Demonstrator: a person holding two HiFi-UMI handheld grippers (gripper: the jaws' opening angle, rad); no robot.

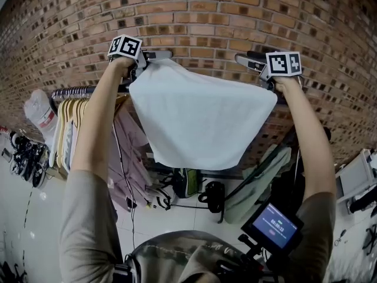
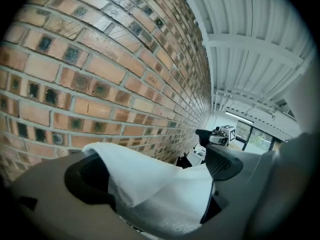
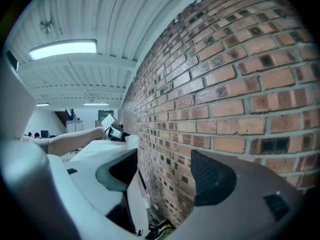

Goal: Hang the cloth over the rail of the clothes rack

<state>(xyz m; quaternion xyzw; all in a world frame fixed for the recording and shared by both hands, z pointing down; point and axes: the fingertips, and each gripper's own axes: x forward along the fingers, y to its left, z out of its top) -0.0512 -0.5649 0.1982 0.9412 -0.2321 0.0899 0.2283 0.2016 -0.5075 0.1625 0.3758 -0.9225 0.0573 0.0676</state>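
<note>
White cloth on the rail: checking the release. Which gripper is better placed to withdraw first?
Right, probably: the right gripper, open, frames brick wall; the white cloth lies between fingers of open left gripper.

This is a warehouse-like hall with a clothing corner. A red brick wall (image 1: 235,10) meets a white ribbed metal ceiling (image 3: 125,14) with strip lights (image 3: 62,49); a metal clothes rack (image 1: 73,91) holds pale wooden hangers (image 1: 69,122).

Head view downward; both gripper views close along the shared brick wall (image 2: 100,59)
</note>
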